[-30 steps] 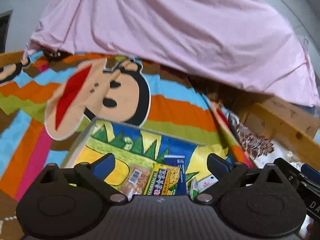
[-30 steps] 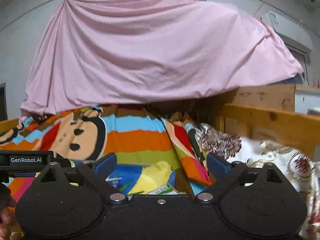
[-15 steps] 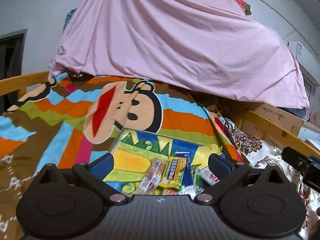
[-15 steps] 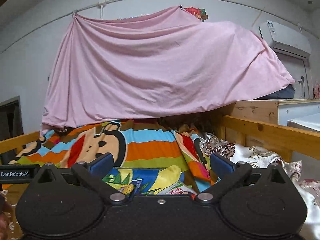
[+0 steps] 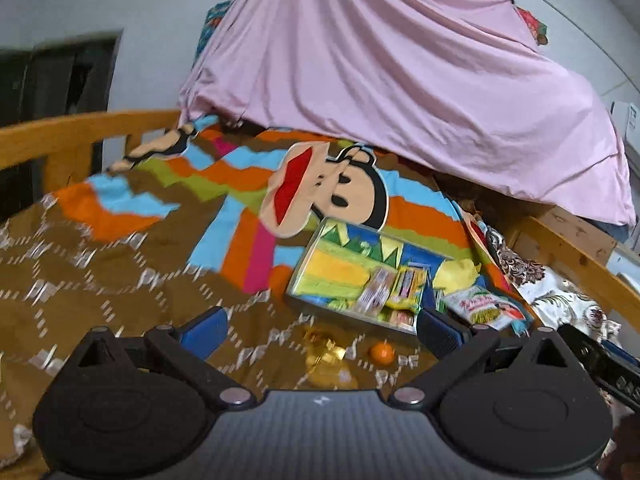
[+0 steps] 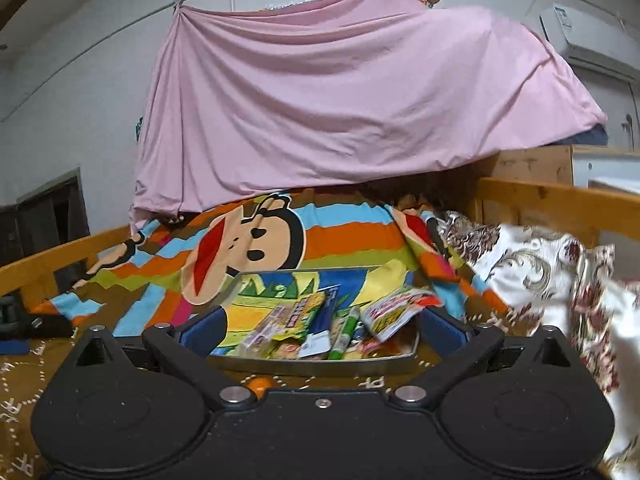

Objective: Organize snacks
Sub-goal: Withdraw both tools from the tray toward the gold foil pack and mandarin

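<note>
Two claws are hovering over the bed, both spread wide and gripping nothing. Left claw [image 5: 320, 326] is facing loose snacks on the brown blanket [image 5: 100, 264]: a gold wrapper [image 5: 325, 353] at 12 o'clock between its fingers, a small orange ball [image 5: 382, 353] at 1 o'clock. Right claw [image 6: 320, 326] is looking into the tray [image 6: 320, 364], packets [image 6: 304, 320] piled inside at 12 o'clock. Judged step: picking strays. Next move is calling for lowering onto the gold wrapper.
</note>
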